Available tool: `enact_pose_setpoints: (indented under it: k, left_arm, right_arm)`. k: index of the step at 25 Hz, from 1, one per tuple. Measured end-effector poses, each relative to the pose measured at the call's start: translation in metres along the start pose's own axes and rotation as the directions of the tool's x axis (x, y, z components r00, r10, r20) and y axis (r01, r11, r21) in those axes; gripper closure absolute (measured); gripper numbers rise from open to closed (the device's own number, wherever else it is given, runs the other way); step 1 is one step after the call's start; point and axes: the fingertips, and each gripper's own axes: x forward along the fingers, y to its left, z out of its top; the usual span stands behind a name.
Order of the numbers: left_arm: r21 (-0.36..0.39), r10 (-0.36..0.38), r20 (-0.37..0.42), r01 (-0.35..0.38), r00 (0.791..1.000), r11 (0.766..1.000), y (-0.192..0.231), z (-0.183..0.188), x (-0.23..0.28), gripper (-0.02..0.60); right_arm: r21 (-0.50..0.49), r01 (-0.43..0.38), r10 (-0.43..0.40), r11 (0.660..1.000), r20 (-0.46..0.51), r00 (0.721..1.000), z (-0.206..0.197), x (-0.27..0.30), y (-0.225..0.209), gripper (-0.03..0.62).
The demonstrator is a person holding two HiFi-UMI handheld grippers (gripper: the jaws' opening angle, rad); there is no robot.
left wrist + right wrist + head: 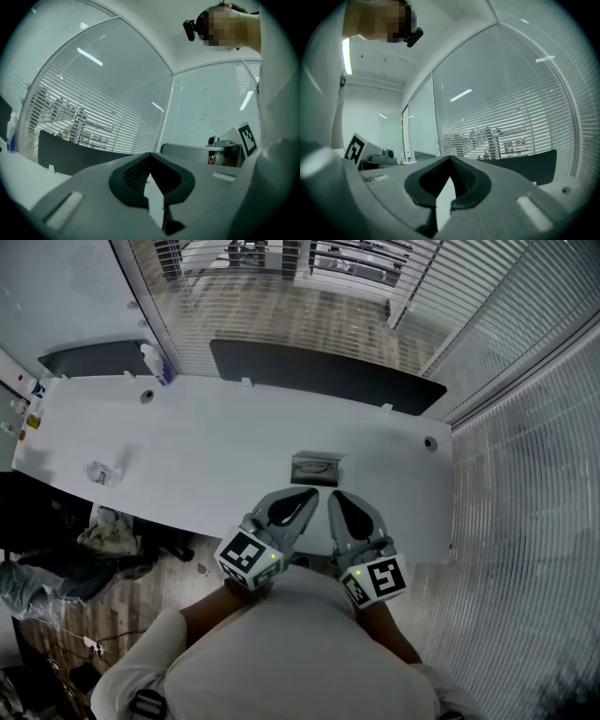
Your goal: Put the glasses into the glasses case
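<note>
My left gripper (pixel 302 495) is clenched on nothing, tips together over the near edge of the white table (pixel 187 446) — the grey glasses case (pixel 315 468) lies just beyond both tips, its contents too small to tell — and my right gripper (pixel 337 498) is likewise clenched, empty.

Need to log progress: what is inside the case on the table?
Inside the case a faint curved shape shows, possibly glasses; too small to tell. Anything beneath it is covered.
</note>
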Motion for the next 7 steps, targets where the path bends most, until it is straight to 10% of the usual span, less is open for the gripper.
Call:
enact_pose_setpoints:
  k: [7]
  left_arm:
    - [0.008,0.002,0.003,-0.002,1.000,1.000,-0.0019,0.0070,-0.0028,0.578]
  right_arm:
    - [0.003,-0.012,0.012,1.000,-0.006,1.000,0.0015,0.0000,0.0035,0.592]
